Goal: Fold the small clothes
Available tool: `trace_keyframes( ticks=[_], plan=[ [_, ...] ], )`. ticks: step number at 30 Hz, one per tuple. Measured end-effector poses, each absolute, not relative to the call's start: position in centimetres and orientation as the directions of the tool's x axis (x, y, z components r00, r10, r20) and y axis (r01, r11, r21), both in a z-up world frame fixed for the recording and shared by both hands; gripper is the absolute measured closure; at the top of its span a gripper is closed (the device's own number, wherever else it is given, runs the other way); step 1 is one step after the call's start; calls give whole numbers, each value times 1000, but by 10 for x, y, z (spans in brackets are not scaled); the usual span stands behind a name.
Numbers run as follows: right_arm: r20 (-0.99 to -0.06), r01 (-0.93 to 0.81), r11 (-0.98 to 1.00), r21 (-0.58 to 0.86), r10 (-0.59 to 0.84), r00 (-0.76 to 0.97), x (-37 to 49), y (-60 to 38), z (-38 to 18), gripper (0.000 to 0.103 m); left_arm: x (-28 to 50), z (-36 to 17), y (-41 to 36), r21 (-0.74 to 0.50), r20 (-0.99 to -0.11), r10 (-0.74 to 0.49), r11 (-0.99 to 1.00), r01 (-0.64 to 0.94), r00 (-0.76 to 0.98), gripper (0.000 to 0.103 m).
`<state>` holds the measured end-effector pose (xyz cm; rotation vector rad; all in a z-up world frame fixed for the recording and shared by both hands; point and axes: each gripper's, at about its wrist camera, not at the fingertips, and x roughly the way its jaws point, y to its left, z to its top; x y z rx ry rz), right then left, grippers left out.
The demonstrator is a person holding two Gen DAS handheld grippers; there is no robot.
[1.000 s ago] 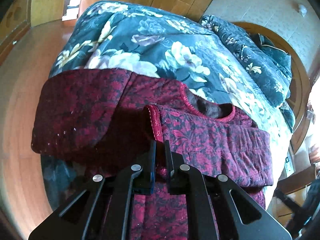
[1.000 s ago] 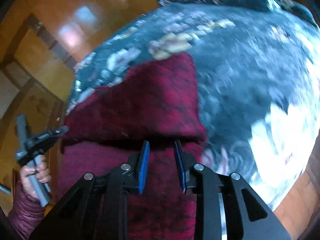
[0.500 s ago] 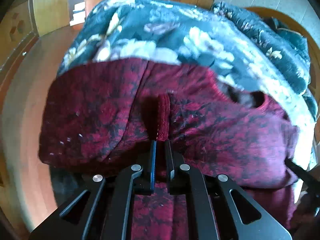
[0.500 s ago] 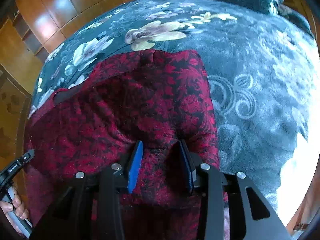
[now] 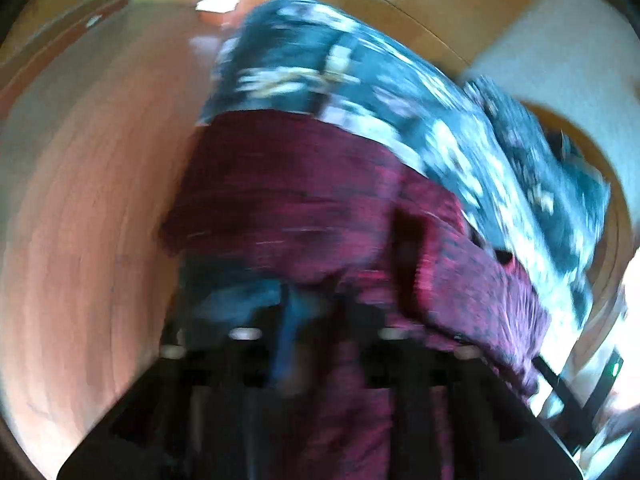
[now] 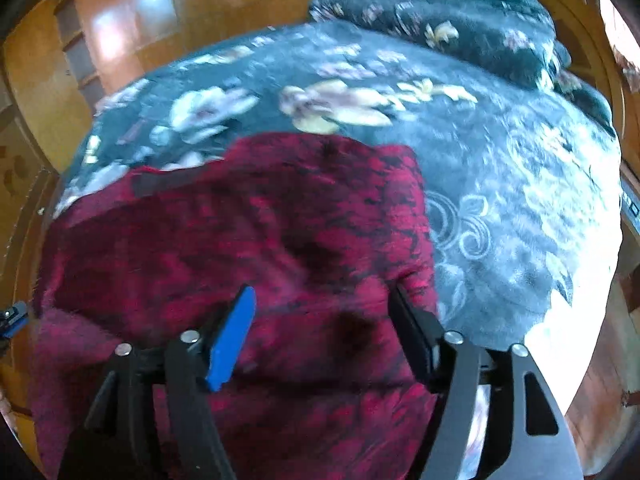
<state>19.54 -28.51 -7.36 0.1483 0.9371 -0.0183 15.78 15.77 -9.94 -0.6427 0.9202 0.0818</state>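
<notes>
Right wrist view: fingers (image 6: 236, 336) opening wide over the red garment (image 6: 248, 248), nothing pinched.
Half a second ago these fingers stood narrower on a fold; now the cloth lies loose between them, folded on the floral bed cover (image 6: 500, 160), long axis running left to right. Left wrist view is blurred: the left gripper (image 5: 316, 320) is also opening, off the hem it pinched before.

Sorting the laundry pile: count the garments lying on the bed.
1: a dark red patterned garment spread on the floral bedspread, at the near edge below both grippers. Others may lie outside these views.
</notes>
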Motion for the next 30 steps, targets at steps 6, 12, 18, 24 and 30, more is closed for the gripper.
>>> trace_keyframes(
  ticks=[6,12,18,24,30],
  plan=[
    [-806,-45,994,98,105,582,171,-231,-79,21,105,-154,256,-664,-719,-263,533,-525,643,50],
    [-829,-56,998,36,61,556,162,-205,-110,19,90,-206,294,-784,-620,-378,257,-565,688,50],
    [-834,-41,999,16,36,551,165,-206,-118,13,115,-247,299,-837,-482,-430,-31,-546,764,46],
    [-837,-35,999,30,44,546,168,-208,-122,11,144,-283,297,-798,-449,-413,-213,-564,792,45],
    [-838,-35,999,29,44,544,170,-208,-124,9,165,-300,301,-776,-441,-387,-289,-561,809,62]
  ],
)
